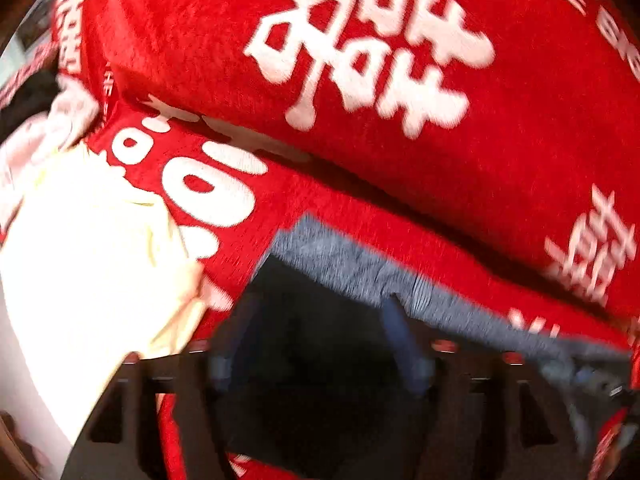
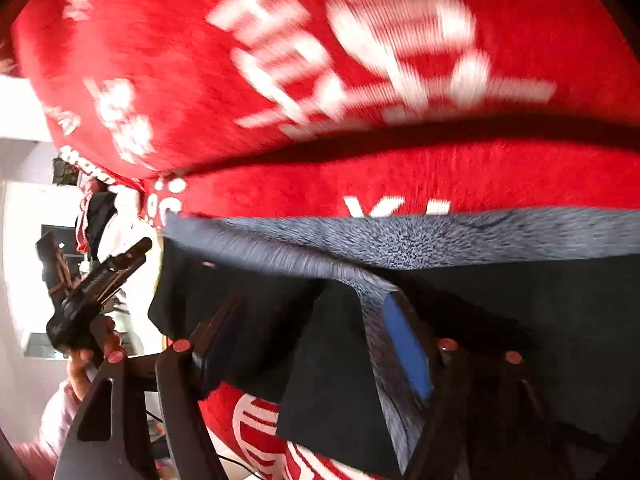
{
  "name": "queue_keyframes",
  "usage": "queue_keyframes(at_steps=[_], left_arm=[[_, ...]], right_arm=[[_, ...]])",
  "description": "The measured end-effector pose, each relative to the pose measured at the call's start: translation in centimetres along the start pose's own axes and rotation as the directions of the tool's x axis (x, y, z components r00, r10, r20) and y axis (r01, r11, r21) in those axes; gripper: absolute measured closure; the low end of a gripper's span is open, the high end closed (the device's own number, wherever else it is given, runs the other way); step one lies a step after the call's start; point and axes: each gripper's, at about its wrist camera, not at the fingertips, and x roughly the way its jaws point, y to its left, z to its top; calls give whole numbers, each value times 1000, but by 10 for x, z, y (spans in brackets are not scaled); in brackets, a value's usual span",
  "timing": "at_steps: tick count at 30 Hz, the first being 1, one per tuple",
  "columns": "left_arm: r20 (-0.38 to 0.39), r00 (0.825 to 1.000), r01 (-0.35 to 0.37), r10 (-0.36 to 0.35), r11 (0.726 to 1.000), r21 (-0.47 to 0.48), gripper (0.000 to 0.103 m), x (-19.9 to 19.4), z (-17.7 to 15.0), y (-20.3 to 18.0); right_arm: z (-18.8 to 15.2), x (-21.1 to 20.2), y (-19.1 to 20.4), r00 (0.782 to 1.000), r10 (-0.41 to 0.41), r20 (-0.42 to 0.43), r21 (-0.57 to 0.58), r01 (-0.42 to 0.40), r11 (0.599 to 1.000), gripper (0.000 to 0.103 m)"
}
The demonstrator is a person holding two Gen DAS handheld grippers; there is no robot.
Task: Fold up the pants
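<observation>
Each tool is matte black, with angular fingers, triangular cut-outs in the frame and small red round caps on top. The right tool (image 2: 320,340) has a blue pad (image 2: 408,348) inside one finger. A bare hand (image 2: 90,354) with a pale pink sleeve (image 2: 56,412) shows at the left tool (image 2: 96,280).

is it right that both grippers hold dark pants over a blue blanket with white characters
Not quite: the fleecy blanket is red, not blue, as both wrist views show. The rest stands: the left gripper and right gripper each pinch the dark pants with the grey waistband.

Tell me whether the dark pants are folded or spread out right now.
Partly folded: in the right wrist view the dark pants show a doubled grey edge, gathered in the right gripper. How far overall, cannot tell.
</observation>
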Motion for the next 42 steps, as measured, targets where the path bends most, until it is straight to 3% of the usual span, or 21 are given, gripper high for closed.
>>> queue_keyframes(at_steps=[2,3,4,6,7,8,9,11,13,14,16,21,27,31,34,36,42], left_arm=[[-27,1000,-11,13,998,57,24,10,-12,-12],[-52,998,-21,25,996,84,24,21,-16,-20],[-73,996,-37,45,993,110,24,33,-23,-29],[-96,989,-97,112,985,142,23,54,-34,-41],[-60,989,-126,136,980,151,16,55,-38,-44],[-46,988,-137,146,977,161,16,53,-40,-47],[-47,987,-146,157,972,183,16,53,-40,-49],[-71,982,-154,174,962,225,16,47,-42,-53],[-92,978,-162,189,956,246,16,33,-49,-58],[-95,980,-145,174,955,257,16,24,-54,-62],[-107,985,-102,139,952,290,16,6,-67,-75],[-196,980,45,32,927,374,16,-23,-117,-130],[-309,941,271,-140,857,438,16,-39,-169,-205],[-362,898,401,-252,808,432,16,-54,-186,-243],[-407,868,458,-285,778,431,16,-61,-198,-271],[-434,847,488,-307,771,408,16,-56,-198,-278],[-472,827,506,-307,772,385,16,-50,-218,-301]], right_arm=[[-7,-8,15,1000,16,-8,-52,-16,999,43],[-9,-1,22,999,4,-35,-78,-7,997,62],[-8,8,25,998,-16,-56,-99,11,995,67],[-6,33,24,990,-103,-95,-151,88,985,68],[-7,38,16,986,-134,-103,-167,116,979,73],[-3,43,13,983,-158,-97,-183,139,973,76],[2,40,6,981,-175,-79,-186,158,970,86],[6,21,-8,989,-133,-61,-105,126,986,86],[3,-7,-24,993,-117,-14,-38,116,992,80],[1,-18,-29,992,-123,3,-20,123,992,76],[-13,-51,-45,991,-130,41,25,129,991,55],[-83,-111,-78,986,-158,59,158,147,976,53],[-195,-182,-109,953,-282,114,348,228,909,53],[-270,-199,-121,918,-386,88,440,311,842,53],[-315,-207,-134,914,-398,81,508,306,805,53],[-337,-205,-145,917,-393,73,547,293,785,53],[-367,-199,-178,914,-401,55,611,287,738,53]])
